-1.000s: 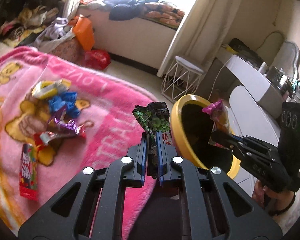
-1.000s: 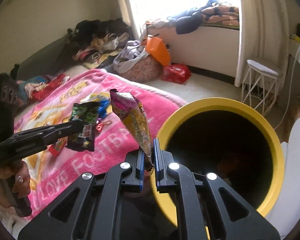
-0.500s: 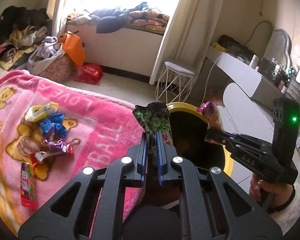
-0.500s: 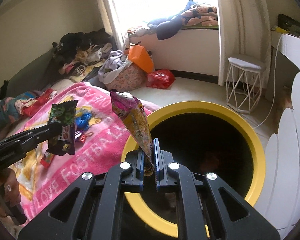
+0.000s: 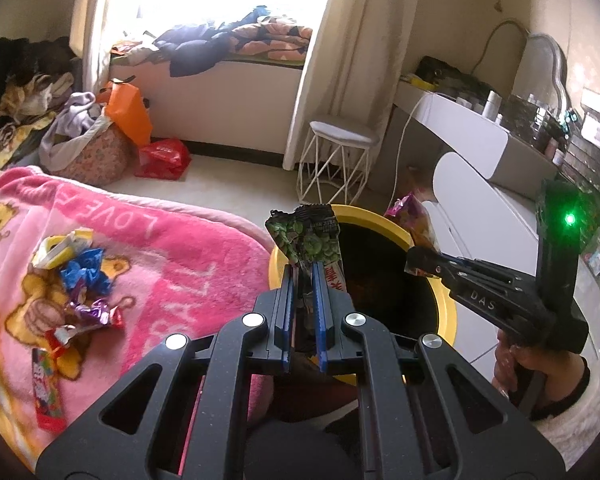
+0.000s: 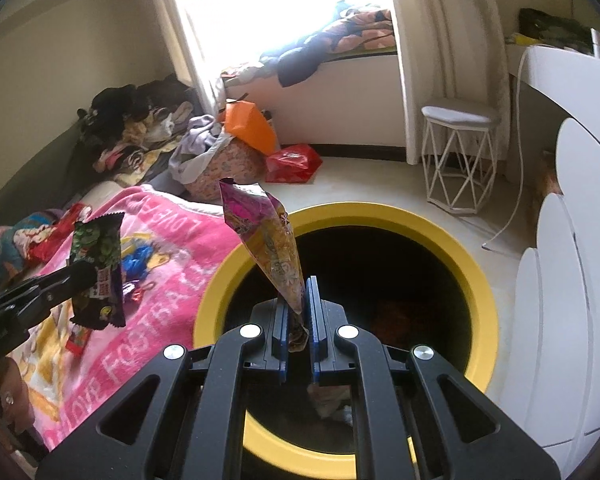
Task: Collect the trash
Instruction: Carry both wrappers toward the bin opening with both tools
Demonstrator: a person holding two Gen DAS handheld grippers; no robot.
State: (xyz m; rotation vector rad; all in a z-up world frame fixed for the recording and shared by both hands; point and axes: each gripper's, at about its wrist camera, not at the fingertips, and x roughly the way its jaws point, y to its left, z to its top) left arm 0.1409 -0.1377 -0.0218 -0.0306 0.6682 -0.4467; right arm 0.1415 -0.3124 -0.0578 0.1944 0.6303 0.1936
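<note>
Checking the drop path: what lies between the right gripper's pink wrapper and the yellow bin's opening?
Nothing: the pink wrapper hangs over the yellow bin mouth, in the right wrist view.

Left gripper at lower centre, jaws clamped, angled downward, right gripper at lower centre, jaws clamped, right hand at lower right gripping handle

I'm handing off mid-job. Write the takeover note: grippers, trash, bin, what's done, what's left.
Left gripper: shut on the green wrapper, at the near rim of the yellow bin.
Right gripper: shut on the pink-yellow wrapper, over the bin's mouth.
Done: both wrappers picked up, neither dropped yet.
Left: release both into the bin, then fetch the wrapper pile and red packet from the pink blanket.
</note>
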